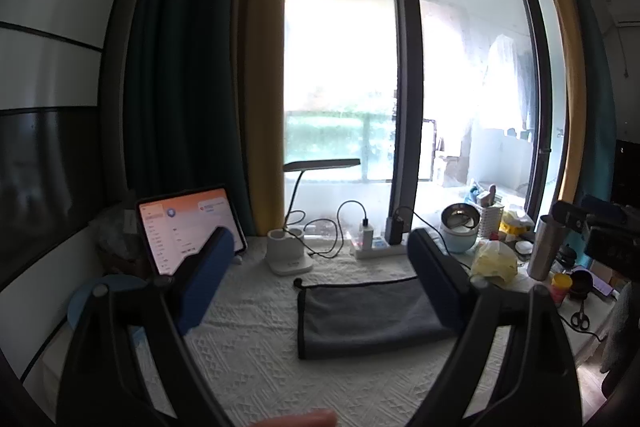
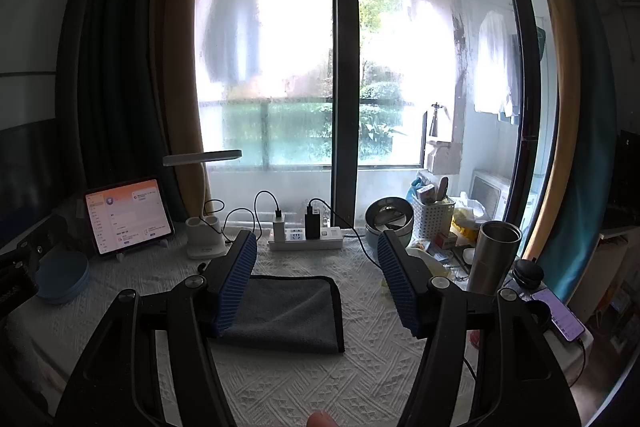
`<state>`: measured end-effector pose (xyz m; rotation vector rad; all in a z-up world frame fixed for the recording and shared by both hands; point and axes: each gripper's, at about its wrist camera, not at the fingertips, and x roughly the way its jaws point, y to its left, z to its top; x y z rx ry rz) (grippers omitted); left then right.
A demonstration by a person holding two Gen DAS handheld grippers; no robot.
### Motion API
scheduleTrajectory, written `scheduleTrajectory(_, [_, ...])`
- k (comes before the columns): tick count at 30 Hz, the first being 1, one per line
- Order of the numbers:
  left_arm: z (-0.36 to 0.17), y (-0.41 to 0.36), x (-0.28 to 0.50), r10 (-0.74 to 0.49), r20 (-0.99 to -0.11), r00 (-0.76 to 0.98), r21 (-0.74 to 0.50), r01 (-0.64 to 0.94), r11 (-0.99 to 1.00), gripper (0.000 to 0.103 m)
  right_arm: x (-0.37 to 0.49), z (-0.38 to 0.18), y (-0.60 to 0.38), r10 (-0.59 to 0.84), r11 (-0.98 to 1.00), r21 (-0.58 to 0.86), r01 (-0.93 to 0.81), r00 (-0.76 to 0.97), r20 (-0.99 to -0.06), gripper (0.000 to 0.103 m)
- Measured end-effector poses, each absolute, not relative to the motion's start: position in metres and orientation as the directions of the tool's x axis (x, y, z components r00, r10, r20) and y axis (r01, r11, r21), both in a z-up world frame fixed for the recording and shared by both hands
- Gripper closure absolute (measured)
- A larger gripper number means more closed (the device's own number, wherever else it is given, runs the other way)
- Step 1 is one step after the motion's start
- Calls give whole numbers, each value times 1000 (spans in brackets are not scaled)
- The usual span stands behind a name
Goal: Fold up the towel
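Note:
A dark grey towel (image 1: 360,315) with a black edge lies folded flat on the white quilted table cover; it also shows in the right wrist view (image 2: 288,311). My left gripper (image 1: 320,287) is open and empty, held above the table, with the towel ahead and partly behind its right finger (image 1: 436,287). My right gripper (image 2: 316,283) is open and empty, above the table, with the towel ahead and partly behind its left finger (image 2: 236,287). The other gripper shows at the far right of the left wrist view (image 1: 600,231).
A lit tablet (image 1: 188,227) stands back left by a blue dish (image 2: 60,279). A desk lamp base (image 1: 286,255) and a power strip (image 2: 306,239) with chargers sit at the back. Bowls (image 2: 388,219), a basket, a steel tumbler (image 2: 494,255), a phone (image 2: 560,319) and scissors (image 1: 580,319) crowd the right.

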<state>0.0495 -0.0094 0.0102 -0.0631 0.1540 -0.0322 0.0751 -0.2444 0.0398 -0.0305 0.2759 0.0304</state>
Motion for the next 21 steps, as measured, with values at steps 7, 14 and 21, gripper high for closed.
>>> scheduleTrajectory(7, [10,-10,49,-45,-154,987,-71,34,997,13,76,40,-245,26,999,-25,-34,961,-275,37])
scheduleTrajectory(14, [10,-11,50,-29,-148,989,-67,19,998,13,77,37,-245,26,999,-27,-35,960,-278,37])
scheduleTrajectory(21, [8,-13,53,-38,-154,987,-72,27,997,13,78,38,-245,26,999,-27,-35,960,-280,37])
